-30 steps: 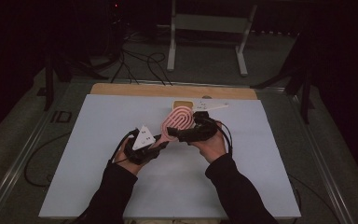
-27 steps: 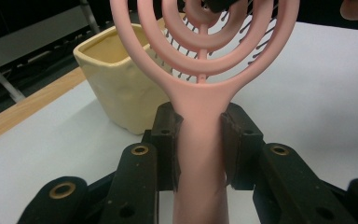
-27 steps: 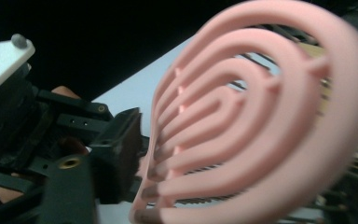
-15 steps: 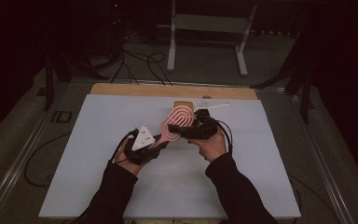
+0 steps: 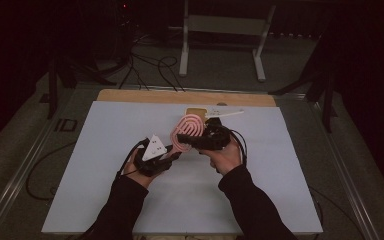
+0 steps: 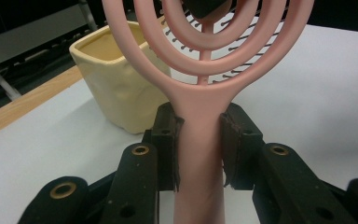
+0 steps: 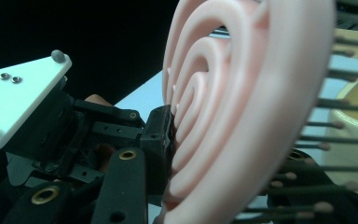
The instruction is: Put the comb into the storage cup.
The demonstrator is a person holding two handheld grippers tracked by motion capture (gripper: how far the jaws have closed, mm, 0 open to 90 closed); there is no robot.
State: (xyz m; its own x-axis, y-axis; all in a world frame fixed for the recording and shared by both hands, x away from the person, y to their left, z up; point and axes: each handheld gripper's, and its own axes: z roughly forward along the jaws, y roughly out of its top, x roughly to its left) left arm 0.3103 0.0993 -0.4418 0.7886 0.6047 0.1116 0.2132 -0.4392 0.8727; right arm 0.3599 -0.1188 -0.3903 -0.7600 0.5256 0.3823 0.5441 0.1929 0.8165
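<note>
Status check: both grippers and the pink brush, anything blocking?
Left gripper shut on pink brush handle. Right gripper jaws just closing, now clamped on brush head. Cream cup close behind, not touching.

Cup (image 6: pixel 116 79) behind brush (image 6: pixel 200 135)

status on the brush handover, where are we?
Done: the pink plastic hairbrush with ringed head is off the white table, its handle clamped in the left hand-held gripper. In hand: the right hand-held gripper has just been closing on the brush head. Left: probably placing it in the cream square pot, not yet done.
</note>
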